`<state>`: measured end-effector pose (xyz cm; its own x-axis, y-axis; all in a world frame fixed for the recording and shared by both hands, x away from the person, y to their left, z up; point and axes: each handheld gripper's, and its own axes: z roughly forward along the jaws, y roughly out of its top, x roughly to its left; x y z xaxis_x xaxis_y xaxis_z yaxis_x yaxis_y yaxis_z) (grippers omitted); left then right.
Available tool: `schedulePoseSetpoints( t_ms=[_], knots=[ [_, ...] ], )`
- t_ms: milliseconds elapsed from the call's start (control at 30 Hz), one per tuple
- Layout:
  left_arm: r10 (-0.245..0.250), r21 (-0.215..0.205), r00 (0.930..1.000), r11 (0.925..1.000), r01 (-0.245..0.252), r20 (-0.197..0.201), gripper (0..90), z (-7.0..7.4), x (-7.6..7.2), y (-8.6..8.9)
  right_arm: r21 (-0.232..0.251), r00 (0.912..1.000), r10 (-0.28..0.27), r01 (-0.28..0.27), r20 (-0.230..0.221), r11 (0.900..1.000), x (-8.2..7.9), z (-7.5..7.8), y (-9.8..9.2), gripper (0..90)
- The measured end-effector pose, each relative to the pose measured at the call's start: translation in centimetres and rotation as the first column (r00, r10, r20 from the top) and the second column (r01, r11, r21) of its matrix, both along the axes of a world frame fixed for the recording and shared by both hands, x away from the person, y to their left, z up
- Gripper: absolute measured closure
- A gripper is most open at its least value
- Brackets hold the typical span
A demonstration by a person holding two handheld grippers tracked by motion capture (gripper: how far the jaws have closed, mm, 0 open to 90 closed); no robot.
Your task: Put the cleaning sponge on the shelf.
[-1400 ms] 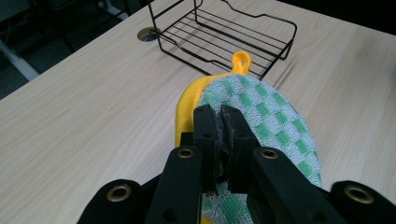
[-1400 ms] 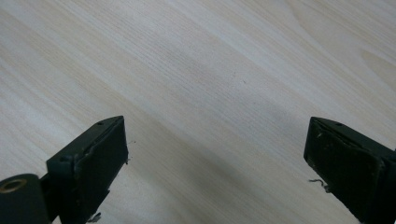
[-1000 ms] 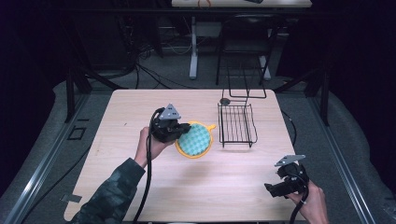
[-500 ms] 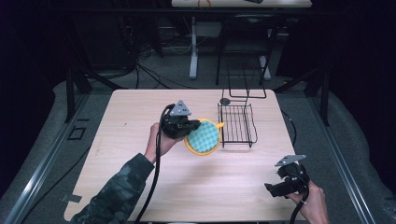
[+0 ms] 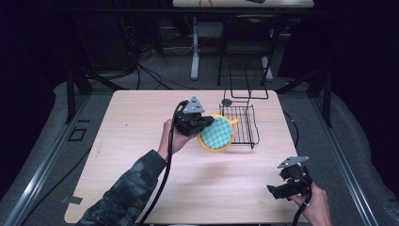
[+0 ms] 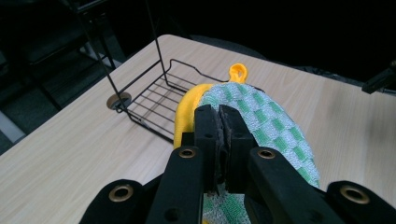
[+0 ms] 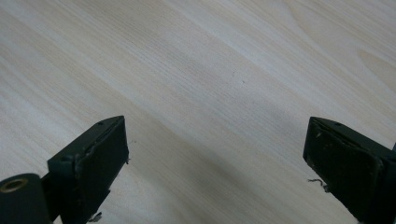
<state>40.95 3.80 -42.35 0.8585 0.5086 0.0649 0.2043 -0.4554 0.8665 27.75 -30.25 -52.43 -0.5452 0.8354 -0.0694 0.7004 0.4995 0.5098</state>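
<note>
left gripper [image 5: 200, 123] clamped on the edge of a round green-checked pot holder [image 5: 218, 132] with yellow backing, raised over the table [image 5: 131, 136], just beside the black wire rack [image 5: 244, 123]. right gripper [image 5: 282, 188] spread wide, holding nothing, low near the table's near right corner.

Table: light wooden tabletop [image 5: 131, 141], bearing everything below.
Rack: black wire rack [image 5: 240, 123] on the far right part of the table.
Disc: small round dark disc [image 5: 227, 101] just behind the rack's far left corner.
Cloth: round green-checked, yellow-edged pot holder [image 5: 216, 133], at the rack's left edge (raised off the table).
Left gripper [image 5: 200, 123]: left of the cloth, touching it.
Right gripper [image 5: 273, 190]: near right corner, well apart from the rack.
</note>
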Motion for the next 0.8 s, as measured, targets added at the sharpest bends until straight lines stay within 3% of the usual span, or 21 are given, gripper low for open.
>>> schedulePoseSetpoints(
  t_ms=[333,800],
  knots=[
    [0.005,-0.034,1.0,0.9994,-0.005,0.008,87.4,-0.1,1.0,-1.9,0.005,1.0,0.002,-0.002,-0.001,1.0,0.0,0.0,0.0,6.0],
    [0.039,-0.095,0.9992,0.9948,-0.037,0.013,87.5,-1.5,2.6,-4.0,0.007,1.0,0.003,-0.003,-0.003,1.0,0.0,0.0,0.0,6.1]
  ],
)
